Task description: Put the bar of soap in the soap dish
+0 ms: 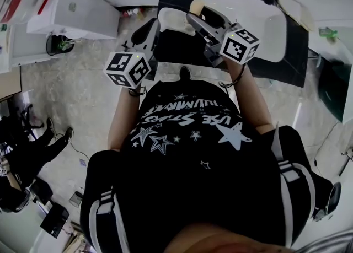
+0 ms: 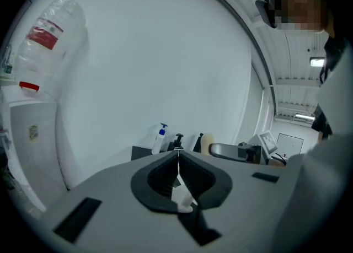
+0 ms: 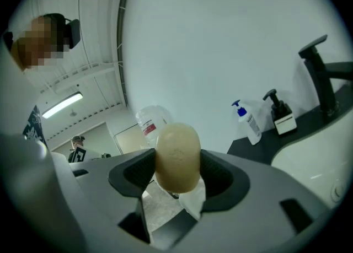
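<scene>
The pale cream bar of soap (image 3: 177,157) sits upright between the jaws of my right gripper (image 3: 177,163), which is shut on it. In the head view the soap (image 1: 194,6) is held above the black counter (image 1: 176,45), at the left rim of the white basin (image 1: 259,23). A white dish-like shape (image 1: 172,19), possibly the soap dish, lies just left of it. My left gripper (image 1: 151,27) is shut with nothing in it, close to that shape's left side. The left gripper view shows its closed tips (image 2: 177,150) and the soap (image 2: 207,143) beyond them.
A blue-pump bottle (image 3: 249,120), a black-pump dispenser (image 3: 280,115) and a black faucet (image 3: 321,75) stand on the counter by the wall. A large water bottle (image 2: 47,42) tops a white dispenser at the left. A white box (image 1: 71,9) stands on the floor.
</scene>
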A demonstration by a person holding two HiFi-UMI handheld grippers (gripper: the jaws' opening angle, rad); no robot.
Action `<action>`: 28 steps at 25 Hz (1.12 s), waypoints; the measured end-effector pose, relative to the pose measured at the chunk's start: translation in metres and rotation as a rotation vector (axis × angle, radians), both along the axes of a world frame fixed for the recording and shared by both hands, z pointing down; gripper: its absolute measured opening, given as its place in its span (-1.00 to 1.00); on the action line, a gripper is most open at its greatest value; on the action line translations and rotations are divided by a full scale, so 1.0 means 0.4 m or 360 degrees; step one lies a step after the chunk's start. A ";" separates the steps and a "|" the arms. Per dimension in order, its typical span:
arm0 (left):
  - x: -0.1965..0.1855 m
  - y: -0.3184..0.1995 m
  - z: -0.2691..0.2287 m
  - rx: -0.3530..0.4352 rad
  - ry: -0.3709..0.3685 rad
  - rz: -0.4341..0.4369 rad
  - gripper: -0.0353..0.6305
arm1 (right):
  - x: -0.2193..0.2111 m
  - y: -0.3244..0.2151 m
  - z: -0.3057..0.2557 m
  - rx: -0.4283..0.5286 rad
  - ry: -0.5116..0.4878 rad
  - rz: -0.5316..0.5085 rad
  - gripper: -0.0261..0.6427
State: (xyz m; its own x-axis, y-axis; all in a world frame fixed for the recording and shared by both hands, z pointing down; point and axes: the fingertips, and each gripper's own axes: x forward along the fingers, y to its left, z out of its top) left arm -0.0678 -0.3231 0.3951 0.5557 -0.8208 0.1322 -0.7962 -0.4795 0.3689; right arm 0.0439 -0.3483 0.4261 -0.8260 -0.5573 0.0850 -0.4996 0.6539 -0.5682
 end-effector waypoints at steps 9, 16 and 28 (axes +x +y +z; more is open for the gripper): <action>-0.012 -0.022 0.034 -0.0042 -0.0043 -0.0101 -0.86 | -0.060 -0.013 0.080 0.0111 0.0350 -0.0259 -0.13; -0.039 -0.030 0.052 -0.0078 -0.0063 -0.0126 -0.86 | -0.091 -0.017 0.129 0.0073 0.0445 -0.0337 -0.13; -0.050 -0.103 0.114 -0.0173 -0.0077 0.0048 -0.86 | -0.152 -0.027 0.216 0.0211 0.0992 -0.0551 -0.13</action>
State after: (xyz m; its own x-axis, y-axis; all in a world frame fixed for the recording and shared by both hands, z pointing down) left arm -0.0880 -0.3642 0.4408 0.5707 -0.7833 0.2466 -0.8001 -0.4628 0.3816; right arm -0.0168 -0.3592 0.5124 -0.7770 -0.3108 0.5473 -0.4566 0.8769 -0.1503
